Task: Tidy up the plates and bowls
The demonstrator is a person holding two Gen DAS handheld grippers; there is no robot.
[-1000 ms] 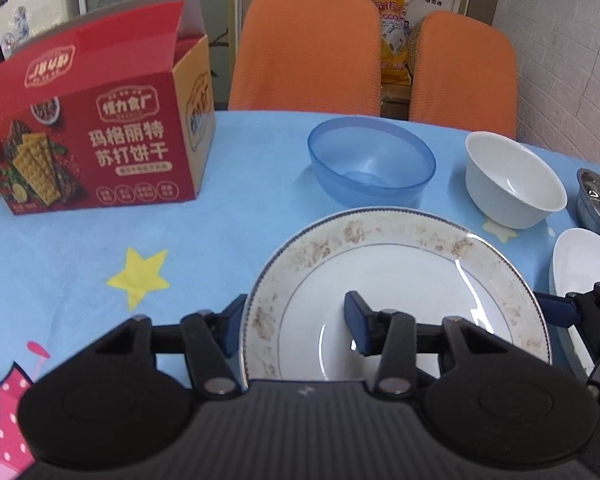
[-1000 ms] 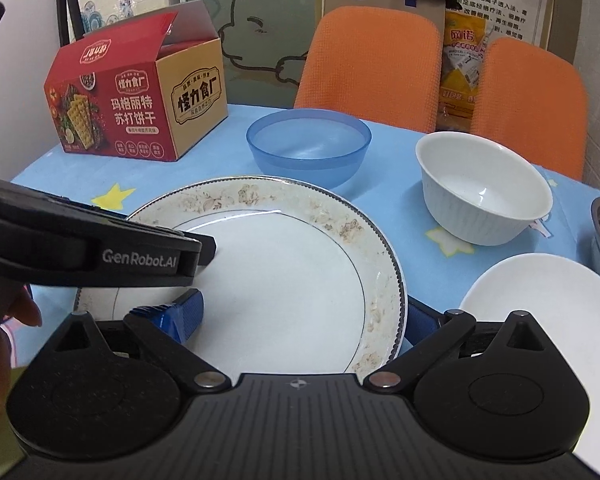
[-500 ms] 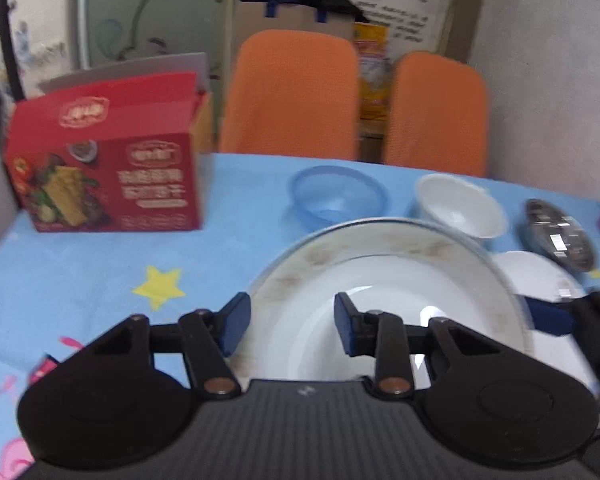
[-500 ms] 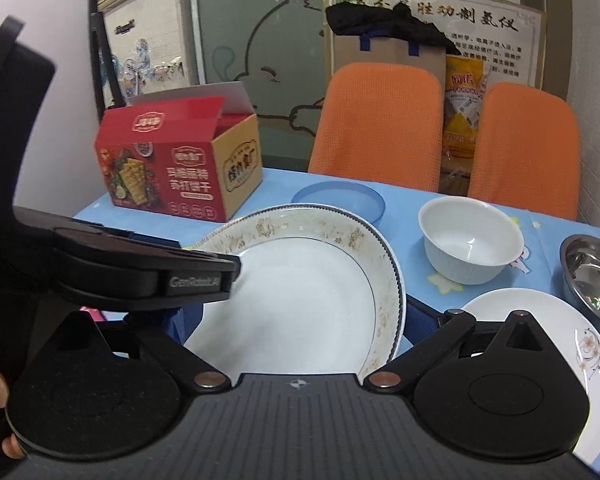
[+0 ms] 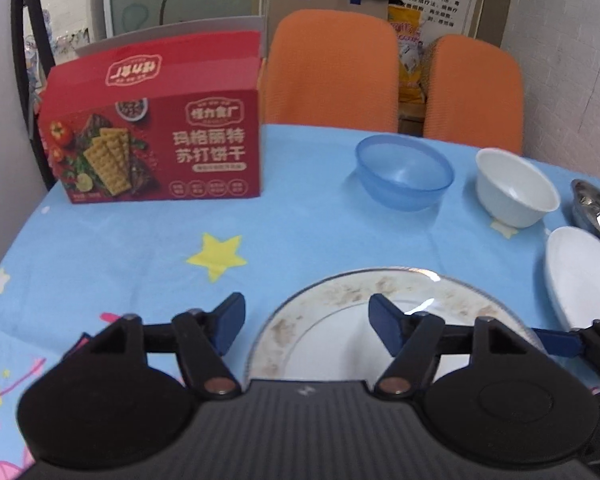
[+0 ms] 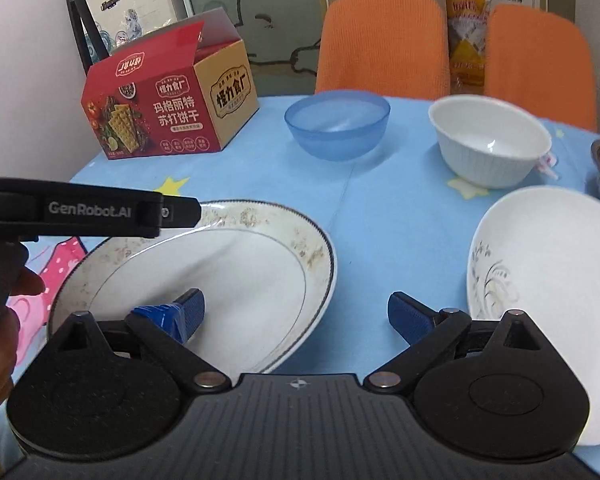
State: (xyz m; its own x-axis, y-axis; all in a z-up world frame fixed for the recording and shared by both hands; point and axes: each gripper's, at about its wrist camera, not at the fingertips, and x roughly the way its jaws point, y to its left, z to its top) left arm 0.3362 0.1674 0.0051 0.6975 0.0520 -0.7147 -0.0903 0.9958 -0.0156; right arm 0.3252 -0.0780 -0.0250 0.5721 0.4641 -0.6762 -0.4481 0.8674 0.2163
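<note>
A large plate with a brown floral rim (image 5: 340, 320) (image 6: 228, 276) lies on the blue tablecloth near the front edge. My left gripper (image 5: 306, 320) is open, its jaws straddling the plate's left rim. My right gripper (image 6: 296, 312) is open, its jaws straddling the plate's right rim. A white plate with a grey sprig (image 6: 548, 280) (image 5: 580, 276) lies to the right. A blue plastic bowl (image 5: 404, 172) (image 6: 338, 124) and a white bowl (image 5: 516, 188) (image 6: 488, 140) stand behind. A steel bowl (image 5: 598, 208) sits at the far right.
A red cracker box (image 5: 156, 136) (image 6: 168, 100) with an open flap stands at the back left. Two orange chairs (image 5: 332, 76) (image 5: 472, 92) stand behind the table. A wall is close on the right. The left gripper's body (image 6: 80, 212) crosses the right wrist view.
The floral plate was lifted between both grippers, then came down toward the front of the table. Both grippers have opened wider around its rim.
</note>
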